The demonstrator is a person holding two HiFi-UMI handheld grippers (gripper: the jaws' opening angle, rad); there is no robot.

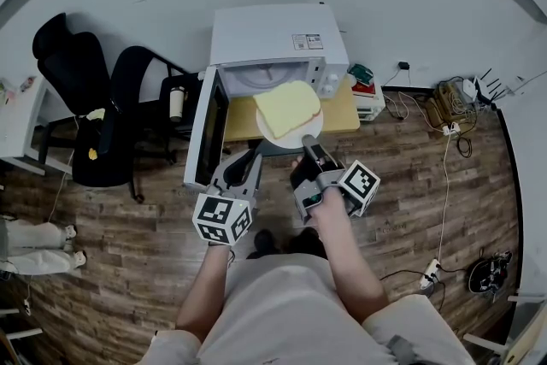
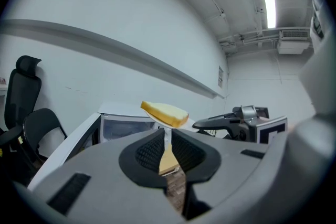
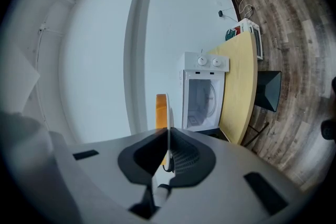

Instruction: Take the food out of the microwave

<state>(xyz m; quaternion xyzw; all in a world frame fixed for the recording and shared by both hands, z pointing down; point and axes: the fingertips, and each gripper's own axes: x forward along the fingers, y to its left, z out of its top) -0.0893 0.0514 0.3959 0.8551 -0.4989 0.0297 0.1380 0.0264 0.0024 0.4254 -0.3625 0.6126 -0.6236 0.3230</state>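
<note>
A white plate (image 1: 295, 132) with a slice of pale yellow bread (image 1: 286, 107) hangs in front of the white microwave (image 1: 273, 38), outside its cavity. The microwave door (image 1: 208, 128) stands open to the left. My right gripper (image 1: 306, 151) is shut on the plate's near rim. In the right gripper view the plate (image 3: 168, 118) runs edge-on between the jaws, with the bread (image 3: 161, 110) on its left side. My left gripper (image 1: 245, 167) is below the door's lower corner, shut and holding nothing. Its view shows the bread (image 2: 164, 113) ahead and the microwave (image 2: 123, 126) behind.
The microwave sits on a small yellow wooden table (image 1: 346, 111). Two black office chairs (image 1: 94, 98) and a cup (image 1: 177, 103) stand to the left. A white box (image 1: 369, 98), cables and a power strip (image 1: 432, 269) lie on the wood floor to the right. Someone's legs (image 1: 34, 248) show at far left.
</note>
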